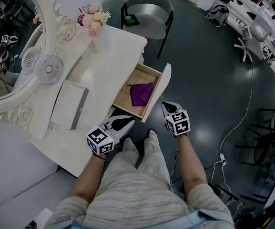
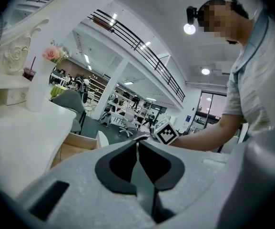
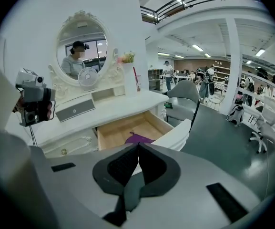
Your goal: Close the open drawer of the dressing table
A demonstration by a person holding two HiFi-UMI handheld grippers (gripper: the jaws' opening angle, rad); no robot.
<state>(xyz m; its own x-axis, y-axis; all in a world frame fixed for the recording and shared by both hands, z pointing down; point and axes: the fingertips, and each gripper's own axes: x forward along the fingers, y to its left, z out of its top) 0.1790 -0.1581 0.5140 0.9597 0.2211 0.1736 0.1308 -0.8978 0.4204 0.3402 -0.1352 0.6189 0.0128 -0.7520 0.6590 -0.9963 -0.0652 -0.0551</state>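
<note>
The white dressing table (image 1: pixel 108 56) has one wooden drawer (image 1: pixel 127 101) pulled out toward the floor, with a purple cloth (image 1: pixel 141 93) lying inside it. Its white front panel (image 1: pixel 158 90) stands at the drawer's right end. My left gripper (image 1: pixel 129 122) is shut and empty, just below the drawer's near corner. My right gripper (image 1: pixel 165 105) is also shut and empty, close beside the front panel's near end. In the right gripper view the shut jaws point at the drawer (image 3: pixel 123 130), the cloth (image 3: pixel 138 139) and the panel (image 3: pixel 175 136). The left gripper (image 2: pixel 137 143) sees the drawer's edge (image 2: pixel 75 146).
An oval mirror (image 1: pixel 8 46), a small fan (image 1: pixel 49 68), a vase of flowers (image 1: pixel 94 20) and a flat grey box (image 1: pixel 70 104) sit on the table. A grey chair (image 1: pixel 149 11) stands behind. A cable (image 1: pixel 237 123) runs over the dark floor at right. My knees (image 1: pixel 142 149) are below the drawer.
</note>
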